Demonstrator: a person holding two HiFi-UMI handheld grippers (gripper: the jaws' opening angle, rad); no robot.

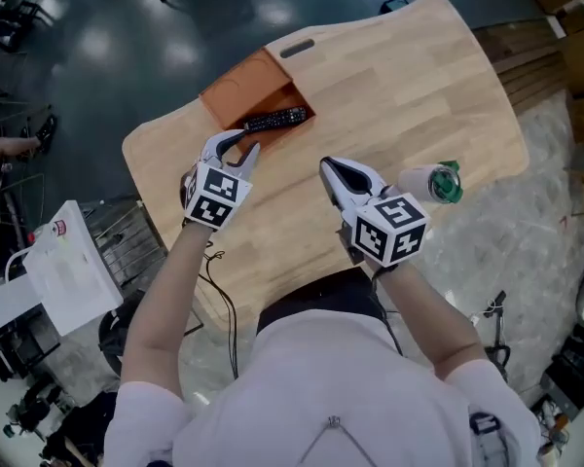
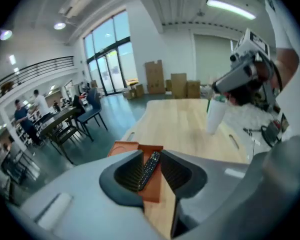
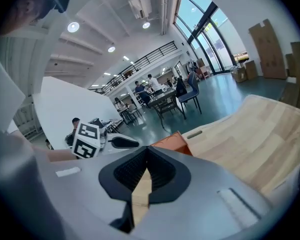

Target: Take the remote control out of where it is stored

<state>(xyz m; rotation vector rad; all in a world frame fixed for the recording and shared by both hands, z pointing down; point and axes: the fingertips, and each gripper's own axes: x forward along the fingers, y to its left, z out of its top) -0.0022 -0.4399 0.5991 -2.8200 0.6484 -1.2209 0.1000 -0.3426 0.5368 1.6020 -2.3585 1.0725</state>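
The left gripper (image 1: 239,145) points forward with its jaws apart. The right gripper (image 1: 328,169) is held closer to the body, its jaws closed tip to tip on nothing. The bare left arm (image 1: 165,290) and right arm (image 1: 433,319) both reach forward.

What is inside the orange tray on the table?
A black remote control lies in the orange tray, in line with the left tool's open jaws. Whatever is beneath the remote is covered.
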